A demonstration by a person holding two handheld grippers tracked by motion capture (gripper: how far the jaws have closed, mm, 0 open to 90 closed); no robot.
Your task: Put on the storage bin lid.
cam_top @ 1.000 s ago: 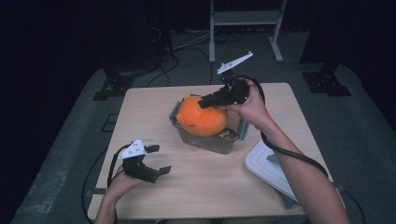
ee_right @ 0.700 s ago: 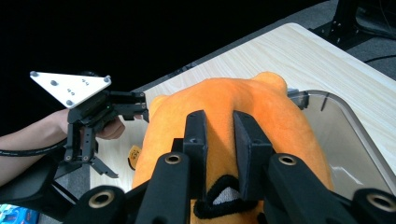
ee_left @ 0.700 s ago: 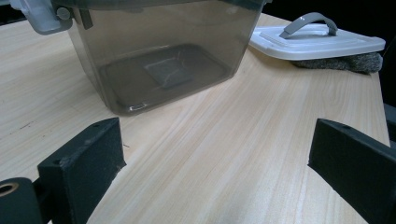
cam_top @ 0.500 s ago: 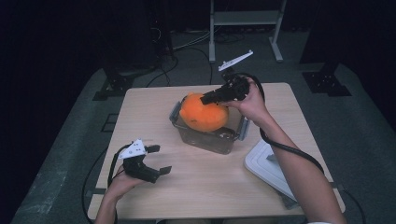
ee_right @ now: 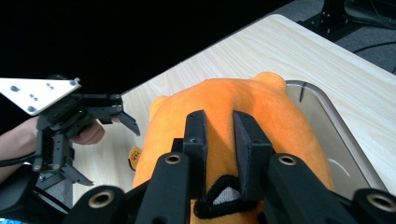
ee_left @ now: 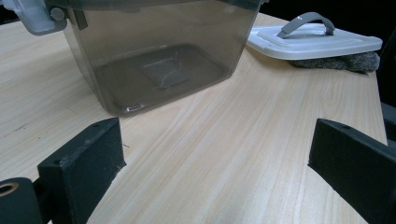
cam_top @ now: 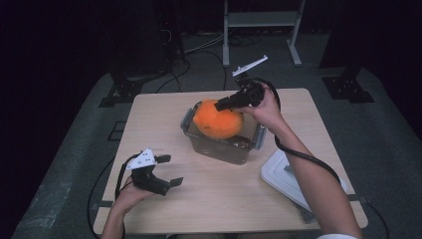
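An orange plush toy (cam_top: pixel 216 119) hangs in the mouth of a clear smoky plastic container (cam_top: pixel 219 149) at the middle of the table. My right gripper (cam_top: pixel 221 103) is shut on the toy's top; in the right gripper view the two jaws pinch a fold of the orange fabric (ee_right: pixel 233 107). The left gripper view looks through the container's wall (ee_left: pixel 154 56) to a bare bottom. My left gripper (cam_top: pixel 166 172) rests near the table's front left corner, open, with only bare tabletop between its jaws (ee_left: pixel 215 154).
A white lid with a grey handle (cam_top: pixel 288 177) lies at the front right, partly over the table's edge, on a grey cloth (ee_left: pixel 336 63). The container has grey latches on its ends (ee_left: pixel 35 18). Dark floor, cables and stands surround the table.
My right gripper has lifted the orange toy a little higher in the container's mouth. The left gripper has not moved.
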